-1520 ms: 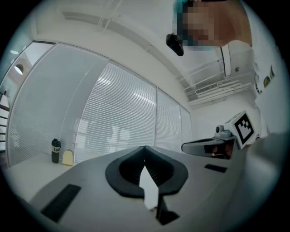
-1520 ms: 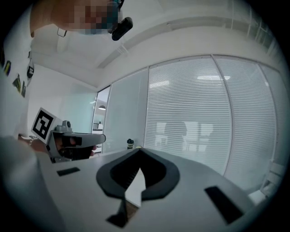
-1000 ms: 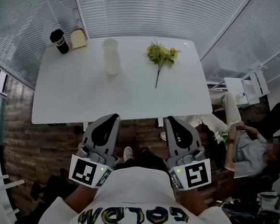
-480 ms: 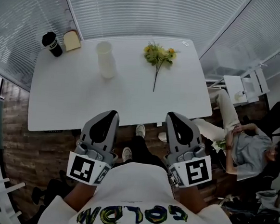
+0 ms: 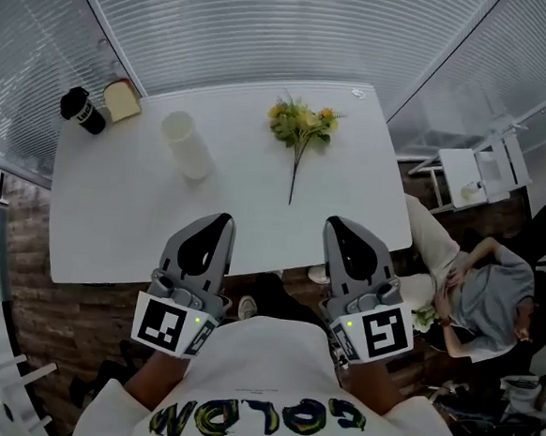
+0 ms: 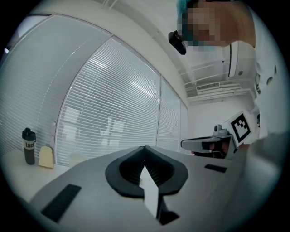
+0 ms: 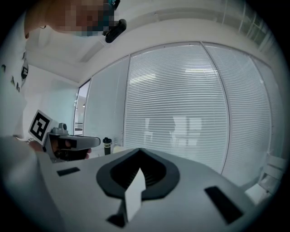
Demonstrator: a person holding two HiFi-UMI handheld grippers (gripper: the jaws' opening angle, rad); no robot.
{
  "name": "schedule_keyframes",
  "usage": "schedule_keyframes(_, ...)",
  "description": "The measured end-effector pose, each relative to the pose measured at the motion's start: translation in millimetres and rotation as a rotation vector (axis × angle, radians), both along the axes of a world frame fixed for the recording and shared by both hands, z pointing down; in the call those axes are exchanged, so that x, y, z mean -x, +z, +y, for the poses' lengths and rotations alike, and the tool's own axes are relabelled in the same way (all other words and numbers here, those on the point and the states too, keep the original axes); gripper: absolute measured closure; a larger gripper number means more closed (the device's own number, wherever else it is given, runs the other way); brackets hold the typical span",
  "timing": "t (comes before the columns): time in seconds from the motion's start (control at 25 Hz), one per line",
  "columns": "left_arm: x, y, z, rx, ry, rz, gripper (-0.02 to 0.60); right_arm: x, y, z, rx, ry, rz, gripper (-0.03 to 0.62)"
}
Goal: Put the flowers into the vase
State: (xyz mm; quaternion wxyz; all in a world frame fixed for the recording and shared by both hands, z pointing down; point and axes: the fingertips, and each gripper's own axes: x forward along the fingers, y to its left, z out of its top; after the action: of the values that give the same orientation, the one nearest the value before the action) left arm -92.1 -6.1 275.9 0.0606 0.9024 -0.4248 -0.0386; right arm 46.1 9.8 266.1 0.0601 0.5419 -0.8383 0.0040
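Note:
A bunch of yellow flowers (image 5: 299, 128) with a long green stem lies flat on the white table (image 5: 113, 219), right of the middle. The pale, translucent vase (image 5: 186, 145) stands upright to their left. Both grippers are held side by side at the table's near edge, well short of both objects. My left gripper (image 5: 220, 220) is shut and empty, as the left gripper view shows (image 6: 144, 147). My right gripper (image 5: 337, 224) is shut too, with nothing in it (image 7: 139, 149).
A black cup (image 5: 82, 110) and a tan block (image 5: 122, 102) sit at the table's far left corner. White blinds run behind the table. A person (image 5: 488, 295) sits at the right beside a small white stand (image 5: 474, 172).
The view and both grippers have moved forward to the table; their tips now overlap its near edge. Vase and flowers lie where they were. Both grippers stay shut.

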Motion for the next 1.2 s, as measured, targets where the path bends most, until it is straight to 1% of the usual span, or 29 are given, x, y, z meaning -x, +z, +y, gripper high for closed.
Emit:
schedule_keyframes(0.2, -29, 0, -48, 0.013, 0.002, -0.020, 0.569, -29, 2, -48, 0.020, -0.003, -0.001, 0.585)
schedule_keyframes(0.36, -49, -1, -79, 0.022, -0.004, -0.028, 0.569, -51, -1, -80, 0.012, -0.008, 0.003, 0.585)
schedule_keyframes(0.72, -91, 0, -132, 0.025, -0.018, -0.033, 0.569, -94, 2, -132, 0.022, -0.030, -0.003, 0.585)
schedule_keyframes(0.84, -97, 5, -144, 0.032, -0.019, -0.032, 0.569, -101, 6, -146, 0.028, -0.033, -0.001, 0.585)
schedule_keyframes(1.0, -98, 10, -156, 0.045, -0.017, -0.031, 0.569, -101, 11, -157, 0.038, -0.033, 0.003, 0.585)
schedule_keyframes(1.2, -98, 19, -169, 0.072, 0.018, -0.033, 0.569, -98, 17, -166, 0.069, -0.015, 0.001, 0.585)
